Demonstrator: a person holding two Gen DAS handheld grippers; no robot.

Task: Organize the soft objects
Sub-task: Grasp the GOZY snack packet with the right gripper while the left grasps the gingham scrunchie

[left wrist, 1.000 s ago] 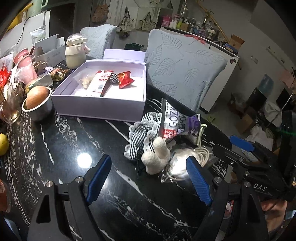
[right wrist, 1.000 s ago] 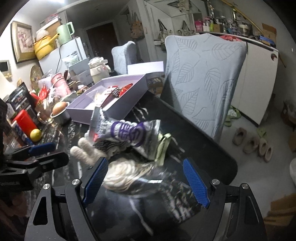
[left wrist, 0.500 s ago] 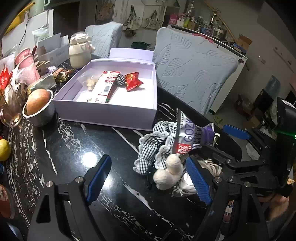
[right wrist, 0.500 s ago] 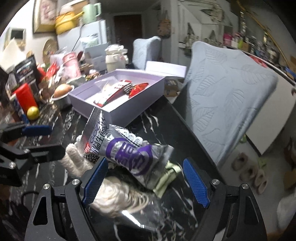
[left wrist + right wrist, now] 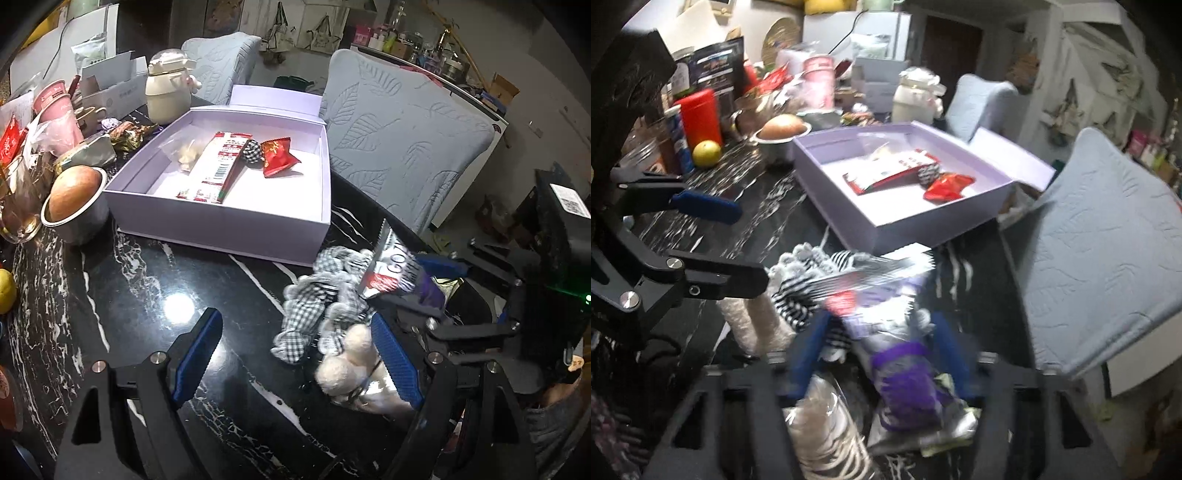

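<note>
My right gripper has closed in around the silver-and-purple snack packet, jaws now pinching it where half a second ago they stood wide; the lift can begin, I judge. My left gripper stays spread over the black marble table, near its right edge beside the checked cloth. The lilac box holds a red sachet, a long red-and-white packet and a clear bag.
</note>
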